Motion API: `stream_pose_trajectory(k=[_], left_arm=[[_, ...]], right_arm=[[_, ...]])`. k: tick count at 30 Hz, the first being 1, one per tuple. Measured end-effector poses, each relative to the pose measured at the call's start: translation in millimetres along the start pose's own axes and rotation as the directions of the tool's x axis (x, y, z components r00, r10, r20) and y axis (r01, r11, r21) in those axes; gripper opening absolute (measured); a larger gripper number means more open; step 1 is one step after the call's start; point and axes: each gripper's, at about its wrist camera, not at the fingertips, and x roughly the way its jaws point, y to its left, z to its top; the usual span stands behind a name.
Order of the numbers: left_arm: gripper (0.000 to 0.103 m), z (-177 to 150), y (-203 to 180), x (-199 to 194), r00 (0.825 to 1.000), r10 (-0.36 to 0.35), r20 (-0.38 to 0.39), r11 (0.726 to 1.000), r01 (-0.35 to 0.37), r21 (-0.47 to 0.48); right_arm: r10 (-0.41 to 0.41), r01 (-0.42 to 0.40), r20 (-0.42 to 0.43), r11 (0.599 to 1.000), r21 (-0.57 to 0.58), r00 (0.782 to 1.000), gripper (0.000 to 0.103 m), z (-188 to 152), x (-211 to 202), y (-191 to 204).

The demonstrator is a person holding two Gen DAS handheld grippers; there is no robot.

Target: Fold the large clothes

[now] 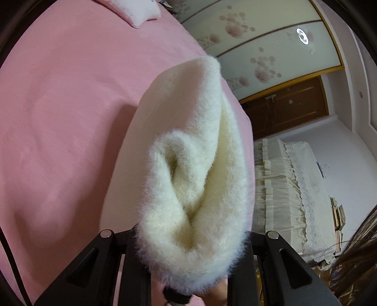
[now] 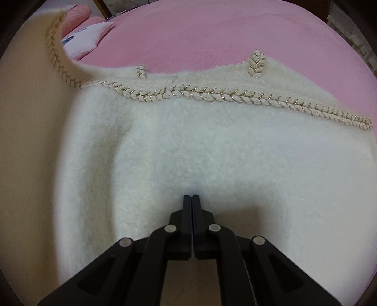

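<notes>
The left claw [image 1: 188, 270] is buried under a bunched fold of the cream fuzzy garment [image 1: 195, 164] — whether it is clamped, I cannot tell. The right claw [image 2: 191, 200] is pressed together on the garment [image 2: 212, 153], spread across the pink bed [image 2: 212, 30], braided trim [image 2: 188, 94] upper centre.

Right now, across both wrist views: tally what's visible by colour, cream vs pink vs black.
Cream: 1, the fluffy garment, its bunched end lifted at the left gripper
Pink: 2, the bedspread and the pillow
Black: 2, the left gripper and the right gripper
Total: 5
</notes>
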Motion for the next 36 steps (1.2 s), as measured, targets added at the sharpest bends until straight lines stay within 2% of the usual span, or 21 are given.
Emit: stream_pose_trajectory(k=[6, 12, 16, 18, 21, 22, 24, 26, 28, 31, 34, 36], left_arm=[[0.019, -50.6, -40.2, 6.9, 0.998, -0.02, -0.055, 0.999, 0.021, 0.035], [0.019, -95.4, -74.3, 27.2, 0.998, 0.0, -0.07, 0.996, 0.006, 0.088], [0.019, -121.6, -102.3, 44.5, 0.996, 0.018, -0.091, 0.984, -0.002, 0.177], [0.019, -127.2, -110.7, 54.9, 0.993, 0.016, -0.121, 0.983, 0.007, 0.186], [0.019, -140.1, -121.9, 76.7, 0.986, 0.044, -0.162, 0.977, -0.008, 0.214], [0.019, -145.7, -125.8, 86.8, 0.982, 0.059, -0.177, 0.973, -0.017, 0.231], [0.019, -161.6, -131.4, 113.3, 0.969, 0.13, -0.211, 0.956, -0.066, 0.285], [0.019, -176.4, -132.5, 134.4, 0.956, 0.19, -0.223, 0.937, -0.109, 0.332], [0.019, -195.5, -136.5, 153.1, 0.943, 0.253, -0.216, 0.907, -0.153, 0.393], [0.02, -218.1, -143.2, 169.3, 0.932, 0.328, -0.157, 0.849, -0.218, 0.481], [0.021, -224.5, -135.7, 182.0, 0.916, 0.375, -0.14, 0.816, -0.255, 0.519], [0.025, -230.2, -140.6, 196.1, 0.905, 0.401, -0.145, 0.794, -0.264, 0.548]], right_arm=[[0.156, -0.154, -0.029, 0.986, 0.068, 0.987, 0.0, -1.3, -1.3, -32.8], [0.288, -0.284, -0.045, 0.956, 0.077, 0.957, 0.0, -6.6, -7.7, -77.2], [0.364, -0.358, -0.024, 0.923, 0.138, 0.931, 0.0, -3.3, -24.2, -122.4], [0.351, -0.35, 0.018, 0.926, 0.145, 0.936, 0.0, 1.9, -38.1, -147.2], [0.262, -0.274, 0.092, 0.945, 0.177, 0.961, 0.0, 14.7, -61.1, -192.7], [0.246, -0.264, 0.114, 0.944, 0.198, 0.963, 0.0, 20.3, -68.1, -209.4], [0.242, -0.275, 0.162, 0.932, 0.237, 0.957, 0.0, 28.9, -83.5, -240.8], [0.179, -0.228, 0.201, 0.941, 0.251, 0.963, 0.0, 35.8, -102.9, -268.5], [0.168, -0.231, 0.234, 0.934, 0.272, 0.957, 0.0, 38.2, -119.9, -292.0], [0.241, -0.314, 0.259, 0.902, 0.297, 0.935, 0.001, 31.2, -135.9, -313.6], [0.321, -0.388, 0.248, 0.869, 0.306, 0.914, 0.001, 36.2, -143.4, -324.3], [0.383, -0.44, 0.226, 0.841, 0.316, 0.896, 0.003, 37.5, -141.5, -317.0]])
